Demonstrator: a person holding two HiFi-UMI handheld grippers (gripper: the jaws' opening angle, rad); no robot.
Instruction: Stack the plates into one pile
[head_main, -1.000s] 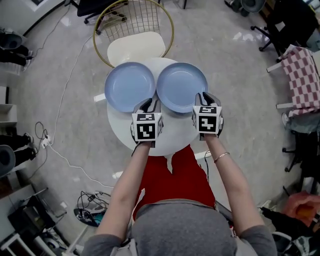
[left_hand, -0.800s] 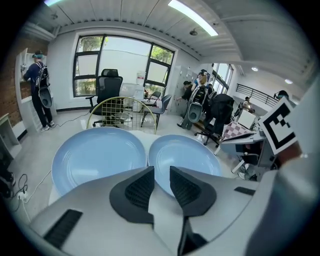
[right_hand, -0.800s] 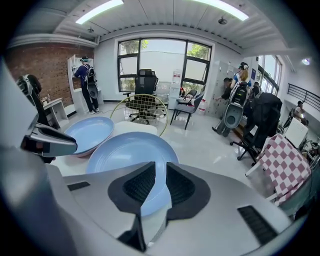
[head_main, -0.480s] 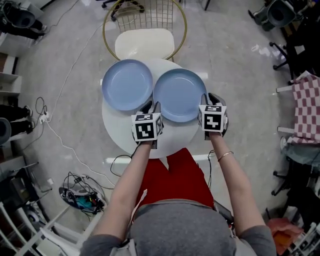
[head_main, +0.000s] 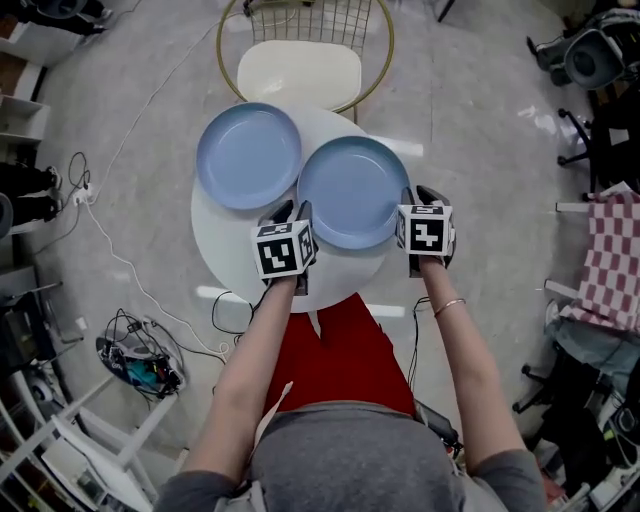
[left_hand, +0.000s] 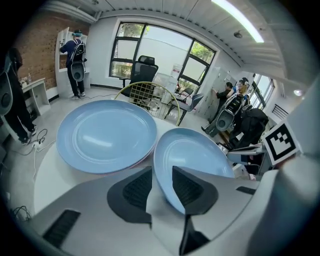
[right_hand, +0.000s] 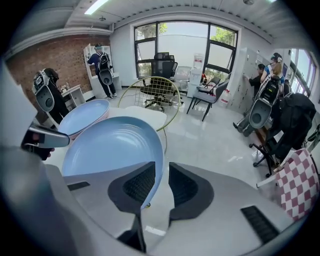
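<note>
Blue plate (head_main: 249, 156) beside second plate (head_main: 352, 190), white table (head_main: 228, 250)

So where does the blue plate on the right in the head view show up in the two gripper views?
Head view: the right-hand blue plate is at the centre, slightly above the middle.
Left gripper view: it is at lower centre-right.
Right gripper view: it is left of centre.
Shared landmark: the gold wire-backed chair, beyond the plates in all three views.

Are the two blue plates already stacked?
No, in the head view the left plate and the right plate sit side by side.
</note>
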